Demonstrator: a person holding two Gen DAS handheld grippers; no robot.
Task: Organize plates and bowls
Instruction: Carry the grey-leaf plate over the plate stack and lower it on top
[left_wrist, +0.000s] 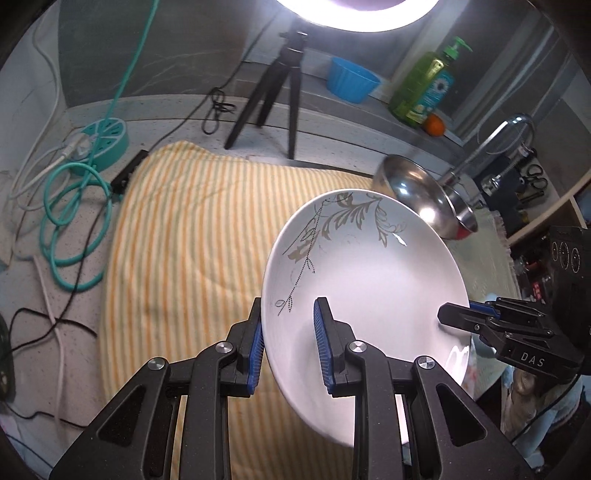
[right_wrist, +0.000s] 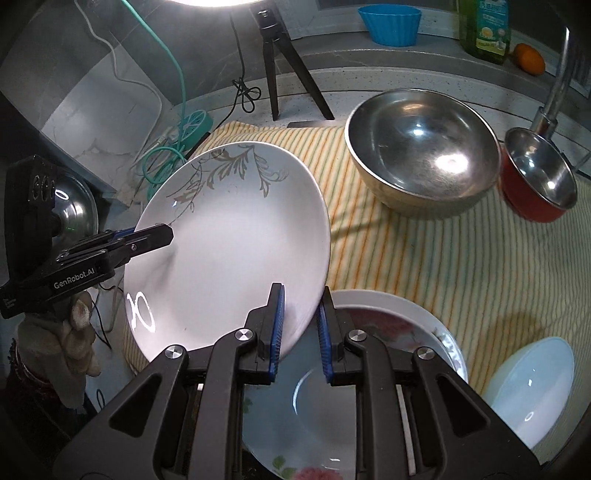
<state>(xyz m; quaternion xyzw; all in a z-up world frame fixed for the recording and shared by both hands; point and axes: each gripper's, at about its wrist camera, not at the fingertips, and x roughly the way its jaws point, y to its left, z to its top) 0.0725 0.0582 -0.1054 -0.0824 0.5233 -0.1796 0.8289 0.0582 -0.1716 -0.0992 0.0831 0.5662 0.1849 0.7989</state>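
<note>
A white plate with a grey leaf pattern (left_wrist: 365, 280) (right_wrist: 236, 240) is held tilted above the striped cloth by both grippers. My left gripper (left_wrist: 290, 343) has its jaws on either side of the plate's left rim; it shows in the right wrist view (right_wrist: 147, 236). My right gripper (right_wrist: 301, 328) has its jaws on the plate's right rim; it shows in the left wrist view (left_wrist: 465, 317). Below lies a flowered plate (right_wrist: 406, 325). A large steel bowl (right_wrist: 421, 151) (left_wrist: 417, 188), a red-sided steel bowl (right_wrist: 539, 177) and a pale blue bowl (right_wrist: 532, 387) stand on the cloth.
A yellow striped cloth (left_wrist: 192, 236) (right_wrist: 480, 266) covers the counter. A black tripod (left_wrist: 284, 85) stands behind it. Teal cable and reel (left_wrist: 99, 140) lie at left. A blue tub (left_wrist: 352, 79), green bottle (left_wrist: 424, 85), orange (left_wrist: 434, 123) and tap (left_wrist: 491, 144) are at back right.
</note>
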